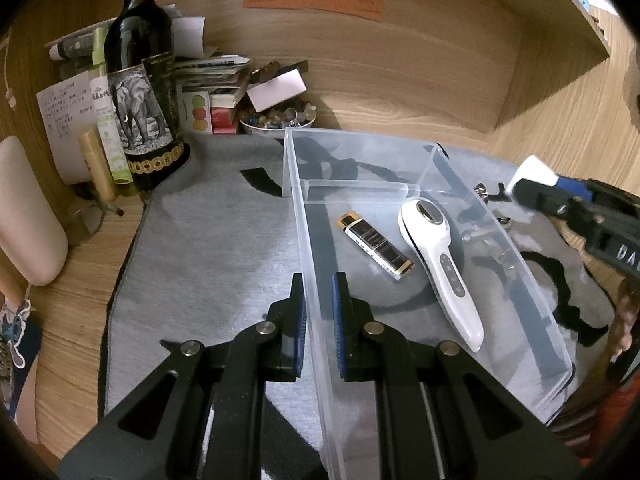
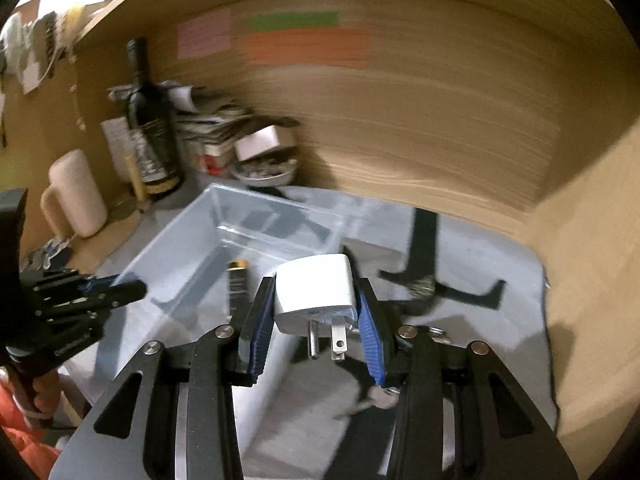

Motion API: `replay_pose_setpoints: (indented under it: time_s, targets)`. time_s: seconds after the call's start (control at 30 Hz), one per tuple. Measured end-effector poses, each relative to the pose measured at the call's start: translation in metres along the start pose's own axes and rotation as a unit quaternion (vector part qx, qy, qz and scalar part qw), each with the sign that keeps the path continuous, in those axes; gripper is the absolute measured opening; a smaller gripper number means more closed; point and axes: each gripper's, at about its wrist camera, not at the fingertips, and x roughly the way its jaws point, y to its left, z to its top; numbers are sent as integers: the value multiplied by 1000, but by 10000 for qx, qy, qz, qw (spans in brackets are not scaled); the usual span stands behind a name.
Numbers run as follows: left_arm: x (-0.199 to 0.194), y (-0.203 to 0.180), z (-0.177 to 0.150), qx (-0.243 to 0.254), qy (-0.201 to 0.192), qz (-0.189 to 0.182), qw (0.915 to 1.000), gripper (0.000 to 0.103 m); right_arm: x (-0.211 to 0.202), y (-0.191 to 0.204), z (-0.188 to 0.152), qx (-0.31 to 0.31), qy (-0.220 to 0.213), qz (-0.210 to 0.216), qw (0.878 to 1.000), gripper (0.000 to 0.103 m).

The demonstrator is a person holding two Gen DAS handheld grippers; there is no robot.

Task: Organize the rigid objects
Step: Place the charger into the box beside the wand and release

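The left hand-held gripper pinches the clear bin's near wall, steadying it. The right hand-held gripper clamps a white plug adapter above it, likely to join the lighter and white handheld device inside.

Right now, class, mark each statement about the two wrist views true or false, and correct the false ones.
1. The right gripper holds a white plug adapter. True.
2. The clear plastic bin is empty. False: a white handheld device and a black-and-gold lighter lie inside.
3. The left gripper straddles the bin's wall. True.
4. The wine bottle lies on its side. False: it stands upright.
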Motion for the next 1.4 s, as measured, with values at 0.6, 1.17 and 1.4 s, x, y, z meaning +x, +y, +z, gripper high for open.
replay_pose_setpoints:
  time_s: [0.6,1.17,1.4]
  targets:
    - [-2,5,-1,-7,-80,-160,9998,12,56,63,-8,-938,1096,631,9875,36]
    - [-1,3,-1,-2,-64,-95,9999,12,35,61,-4,-1045,743,437,9908,76]
    - [-1,2,0,-12,-33,-41,10000,12,9,37,1,-765,331,137,9964,84]
